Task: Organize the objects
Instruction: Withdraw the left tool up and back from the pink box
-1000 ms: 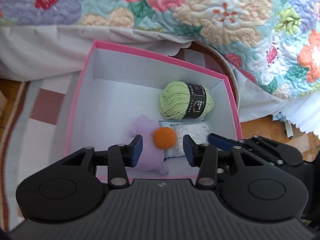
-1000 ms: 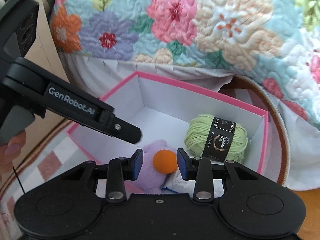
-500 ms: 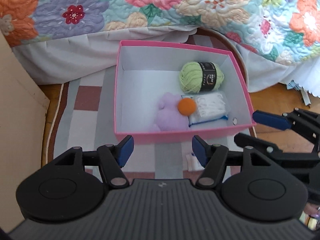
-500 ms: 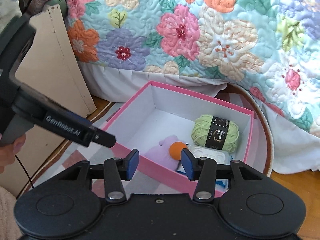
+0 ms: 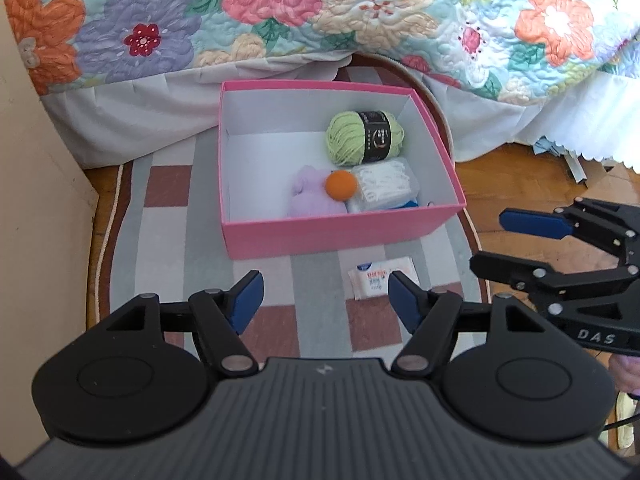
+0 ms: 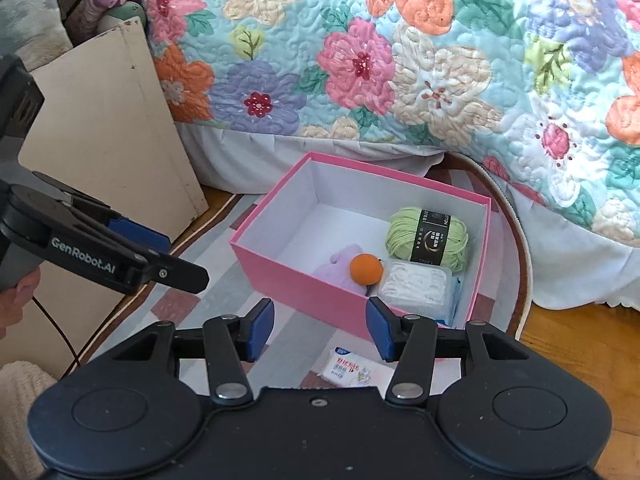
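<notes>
A pink box (image 5: 340, 236) (image 6: 280, 276) stands on a checked rug. Inside lie a green yarn ball (image 5: 364, 138) (image 6: 426, 238), an orange ball (image 5: 341, 185) (image 6: 366, 268), a lilac plush (image 5: 312, 200) (image 6: 340, 266) and a clear pack of white items (image 5: 384, 184) (image 6: 414, 284). A small white tissue packet (image 5: 374, 282) (image 6: 352, 372) lies on the rug in front of the box. My left gripper (image 5: 326, 300) is open and empty, above the rug near the packet. My right gripper (image 6: 320, 328) is open and empty, back from the box's near wall.
A bed with a floral quilt (image 5: 320, 12) (image 6: 400, 60) stands behind the box. A beige board (image 6: 104, 132) (image 5: 36, 200) stands at the left. Wooden floor (image 5: 520, 176) lies right of the rug (image 5: 168, 240). The right gripper also shows in the left wrist view (image 5: 560, 248).
Both grippers have drawn back and up from the box, leaving the orange ball in it. Both jaws have opened wider. The tissue packet has come into view.
</notes>
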`<state>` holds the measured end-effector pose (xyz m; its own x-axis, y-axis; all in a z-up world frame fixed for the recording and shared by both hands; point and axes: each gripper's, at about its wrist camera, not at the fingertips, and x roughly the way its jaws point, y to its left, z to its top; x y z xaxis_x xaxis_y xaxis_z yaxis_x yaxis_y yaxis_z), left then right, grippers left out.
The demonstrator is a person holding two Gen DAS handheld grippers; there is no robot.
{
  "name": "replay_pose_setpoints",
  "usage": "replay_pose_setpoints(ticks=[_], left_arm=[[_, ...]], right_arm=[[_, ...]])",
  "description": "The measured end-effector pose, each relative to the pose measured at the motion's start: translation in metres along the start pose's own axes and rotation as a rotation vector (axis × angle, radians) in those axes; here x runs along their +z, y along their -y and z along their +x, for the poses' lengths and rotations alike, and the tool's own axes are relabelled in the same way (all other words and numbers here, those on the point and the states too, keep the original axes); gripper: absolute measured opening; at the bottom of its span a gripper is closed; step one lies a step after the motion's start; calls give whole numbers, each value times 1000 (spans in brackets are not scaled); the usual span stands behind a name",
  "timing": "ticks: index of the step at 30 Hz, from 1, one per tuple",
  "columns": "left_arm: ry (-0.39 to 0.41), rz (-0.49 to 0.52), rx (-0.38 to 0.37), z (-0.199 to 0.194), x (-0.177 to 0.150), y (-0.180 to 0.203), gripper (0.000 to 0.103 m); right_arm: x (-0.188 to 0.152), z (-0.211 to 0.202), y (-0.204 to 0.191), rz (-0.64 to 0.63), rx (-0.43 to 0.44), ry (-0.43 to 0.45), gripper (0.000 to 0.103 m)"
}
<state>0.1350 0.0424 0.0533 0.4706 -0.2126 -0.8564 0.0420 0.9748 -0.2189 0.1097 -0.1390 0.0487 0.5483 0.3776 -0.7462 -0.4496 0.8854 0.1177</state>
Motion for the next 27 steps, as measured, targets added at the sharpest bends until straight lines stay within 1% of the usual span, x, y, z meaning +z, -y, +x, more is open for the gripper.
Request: replay_pose_setpoints(ticks=[2, 7, 12, 14, 15, 16, 18, 20, 23, 27], left_arm=[[-2, 0, 8, -2, -5, -1, 68], [-31, -18, 36, 1, -15, -5, 68], [-53, -20, 43, 3, -26, -3, 68], [-57, -16, 45, 3, -30, -2, 69], [-63, -15, 47, 4, -30, -1, 71], [-70, -16, 53, 6, -31, -1, 75], [-71, -10, 64, 8, -32, 1, 76], [-77, -11, 59, 10, -34, 3, 78], [-89, -16, 52, 15, -37, 4, 78], [-95, -17, 70, 24, -42, 8, 78]], right_arm=[[-4, -5, -4, -3, 5, 2, 62], [-15, -12, -14, -44, 11, -1, 64], [-25, -16, -17, -35, 30, -16, 67], [-28, -18, -18, -48, 36, -14, 72], [-28, -20, -18, -58, 38, -8, 73], [-28, -21, -18, -64, 38, -4, 76], [-27, -23, -19, -73, 48, 1, 79], [-29, -24, -19, -87, 68, 2, 86], [-35, -24, -24, -124, 75, 7, 89], [-46, -18, -25, -174, 52, 48, 93]])
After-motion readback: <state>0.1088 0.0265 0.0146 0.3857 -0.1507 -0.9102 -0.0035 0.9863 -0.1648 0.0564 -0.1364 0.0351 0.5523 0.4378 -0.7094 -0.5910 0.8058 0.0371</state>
